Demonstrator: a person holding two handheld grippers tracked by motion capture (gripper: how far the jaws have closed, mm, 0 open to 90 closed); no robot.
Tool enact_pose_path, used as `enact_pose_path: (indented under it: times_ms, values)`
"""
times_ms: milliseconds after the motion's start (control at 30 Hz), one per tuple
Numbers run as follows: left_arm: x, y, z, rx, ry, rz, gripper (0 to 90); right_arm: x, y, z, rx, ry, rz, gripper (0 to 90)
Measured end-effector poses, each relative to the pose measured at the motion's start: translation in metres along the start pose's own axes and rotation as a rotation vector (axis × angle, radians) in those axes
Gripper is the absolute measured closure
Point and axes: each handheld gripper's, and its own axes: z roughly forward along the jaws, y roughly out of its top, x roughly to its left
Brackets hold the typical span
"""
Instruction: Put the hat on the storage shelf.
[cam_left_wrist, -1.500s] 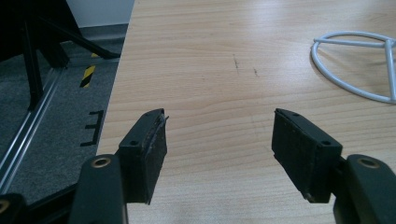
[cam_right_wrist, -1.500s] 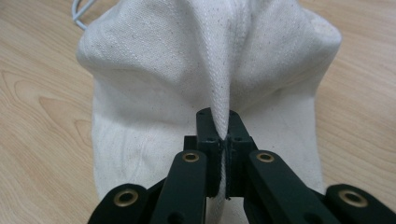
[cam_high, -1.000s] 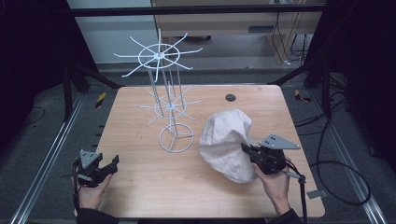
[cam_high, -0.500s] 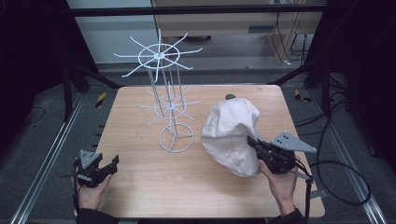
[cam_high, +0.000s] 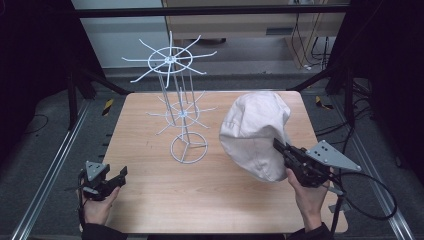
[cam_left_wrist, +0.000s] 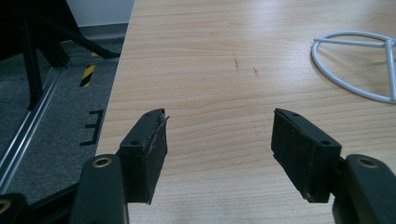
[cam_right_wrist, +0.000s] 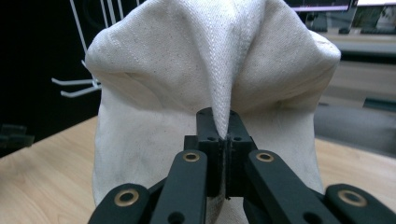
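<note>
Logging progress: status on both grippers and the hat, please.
Right gripper shut on white hat, lifted. Left gripper open, idle. Wire rack stands beside the hat.

A light wooden desk (cam_high: 150, 210) with rounded corners carries a white wire display stand (cam_high: 176, 107), whose ring base (cam_high: 188, 148) rests near the desk's middle, while a cream cloth cap (cam_high: 255, 132) hangs over its right half.

- Even overhead light fell on the pale wooden counter (cam_high: 150, 205), while the surrounding room stayed dark.
- Soft, faint shadows lay beneath the white wire rack (cam_high: 188, 148).
- The close-up cream cloth (cam_right_wrist: 210, 60) appeared sharp; the background behind it blurred.
</note>
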Motion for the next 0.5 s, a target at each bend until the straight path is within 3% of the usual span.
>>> enact_pose_path:
  times_ms: [167, 200, 500]
  values:
    - [0.0, 0.0, 0.001, 0.001, 0.002, -0.001, 35.8, 0.002, 0.008, -0.005, -0.056, -0.01, -0.002, 88.4]
    - [0.0, 0.0, 0.001, 0.001, 0.002, -0.001, 35.8, 0.003, 0.012, -0.006, -0.088, -0.014, 0.002, 88.4]
    - [0.0, 0.0, 0.001, 0.001, 0.002, 0.0, 35.9, 0.008, 0.028, -0.005, -0.158, 0.0, 0.002, 88.4]
